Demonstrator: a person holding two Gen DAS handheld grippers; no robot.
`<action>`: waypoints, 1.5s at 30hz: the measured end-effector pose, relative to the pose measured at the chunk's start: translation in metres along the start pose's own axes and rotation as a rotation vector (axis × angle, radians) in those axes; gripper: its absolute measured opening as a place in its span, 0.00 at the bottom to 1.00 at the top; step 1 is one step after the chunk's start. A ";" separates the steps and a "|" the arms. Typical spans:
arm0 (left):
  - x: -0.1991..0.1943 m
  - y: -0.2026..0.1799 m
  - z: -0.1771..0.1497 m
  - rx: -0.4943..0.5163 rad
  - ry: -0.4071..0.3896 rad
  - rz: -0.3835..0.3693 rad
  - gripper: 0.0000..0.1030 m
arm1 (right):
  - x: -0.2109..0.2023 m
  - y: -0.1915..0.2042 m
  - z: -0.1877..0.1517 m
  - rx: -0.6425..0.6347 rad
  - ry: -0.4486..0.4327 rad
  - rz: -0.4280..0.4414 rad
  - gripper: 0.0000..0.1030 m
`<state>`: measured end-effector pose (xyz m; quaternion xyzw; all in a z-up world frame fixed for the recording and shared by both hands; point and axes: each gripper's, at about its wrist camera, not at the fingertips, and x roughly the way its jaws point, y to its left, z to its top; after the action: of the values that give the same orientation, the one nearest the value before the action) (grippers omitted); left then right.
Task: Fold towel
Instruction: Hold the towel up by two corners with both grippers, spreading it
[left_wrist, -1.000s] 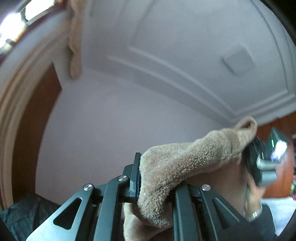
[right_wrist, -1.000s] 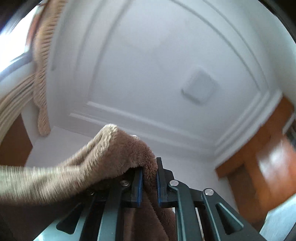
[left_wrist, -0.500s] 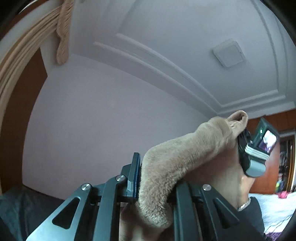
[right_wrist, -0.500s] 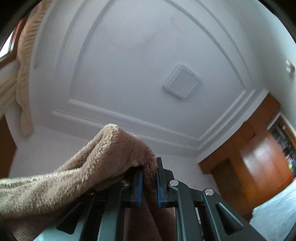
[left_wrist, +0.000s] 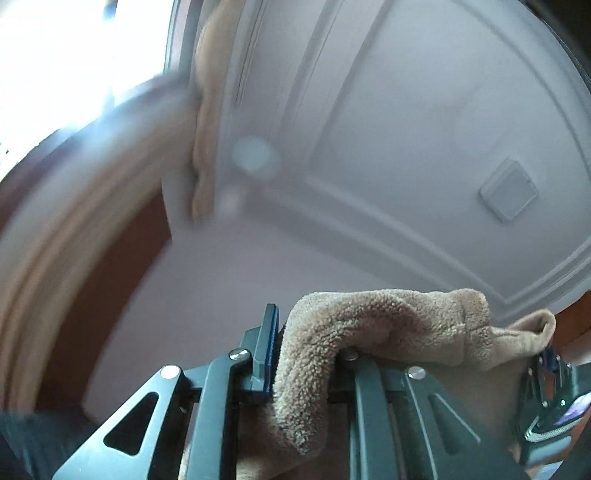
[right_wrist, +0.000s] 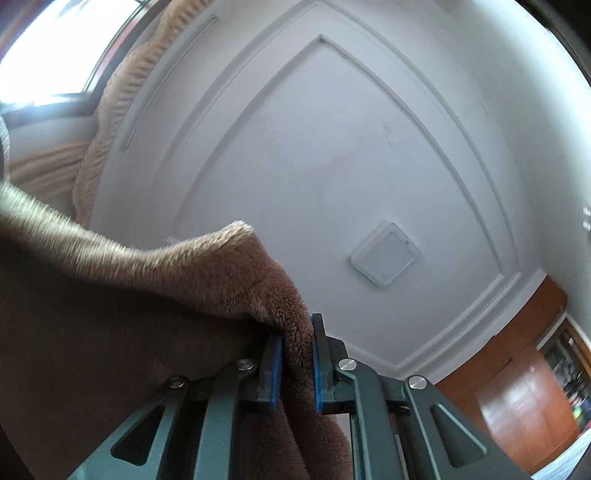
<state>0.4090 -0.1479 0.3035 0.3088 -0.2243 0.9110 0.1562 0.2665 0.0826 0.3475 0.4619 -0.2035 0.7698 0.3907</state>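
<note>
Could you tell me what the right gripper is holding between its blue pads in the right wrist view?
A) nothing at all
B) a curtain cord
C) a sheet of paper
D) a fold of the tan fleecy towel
D: a fold of the tan towel sits pinched between the blue pads of the right gripper.

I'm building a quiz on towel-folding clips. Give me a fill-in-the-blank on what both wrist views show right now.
1. Both claws hold the same tan ____.
2. The right claw is ____ on the towel.
3. The square panel sits on the white ____.
4. The left claw has fabric draped over its ____ finger.

Missing words: towel; shut; ceiling; right
</note>
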 end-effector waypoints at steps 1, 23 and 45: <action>-0.003 -0.003 0.004 0.010 -0.011 -0.011 0.20 | 0.000 -0.006 0.003 0.021 0.007 0.006 0.12; 0.053 -0.019 -0.053 -0.055 0.298 0.060 0.21 | -0.021 -0.011 -0.057 -0.042 0.114 -0.043 0.12; 0.029 -0.029 0.004 0.169 0.031 0.077 0.23 | -0.023 -0.037 -0.056 0.322 0.278 0.129 0.12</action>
<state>0.4014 -0.1207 0.3337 0.2978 -0.1560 0.9367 0.0982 0.2705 0.1340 0.2985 0.3937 -0.0513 0.8720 0.2862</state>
